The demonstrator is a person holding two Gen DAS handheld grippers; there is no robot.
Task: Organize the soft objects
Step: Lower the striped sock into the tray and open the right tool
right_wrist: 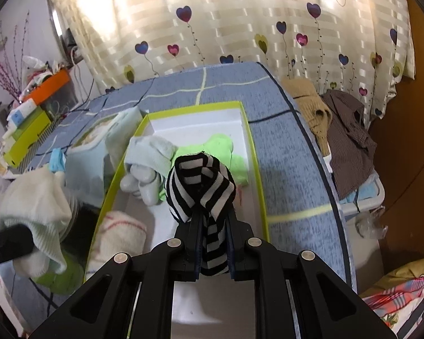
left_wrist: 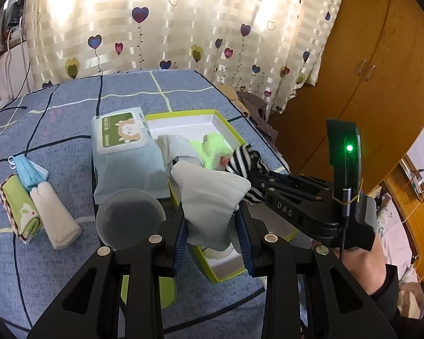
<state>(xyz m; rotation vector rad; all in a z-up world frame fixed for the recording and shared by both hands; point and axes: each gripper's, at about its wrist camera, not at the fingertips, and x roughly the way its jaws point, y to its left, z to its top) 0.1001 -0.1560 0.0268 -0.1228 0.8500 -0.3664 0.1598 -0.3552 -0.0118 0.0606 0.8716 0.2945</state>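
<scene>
A green-rimmed white box (left_wrist: 183, 120) (right_wrist: 195, 107) lies open on the blue bed. Inside lie a bright green cloth (left_wrist: 212, 145) (right_wrist: 223, 152), pale grey socks (right_wrist: 149, 155) and a cream cloth with red lines (right_wrist: 118, 231). My left gripper (left_wrist: 213, 217) is shut on a pale mint sock (left_wrist: 212, 197), held above the box's near end. My right gripper (right_wrist: 213, 217) is shut on a black-and-white striped sock (right_wrist: 202, 183), held over the box's middle. It also shows in the left wrist view (left_wrist: 248, 161).
A wet-wipes pack (left_wrist: 124, 147) lies left of the box, with a grey round lid (left_wrist: 130, 214) in front. A green rolled towel (left_wrist: 21, 212), a white roll (left_wrist: 56, 220) and a blue mask (left_wrist: 28, 169) lie further left. Clothes (right_wrist: 342, 135) hang off the bed's right edge.
</scene>
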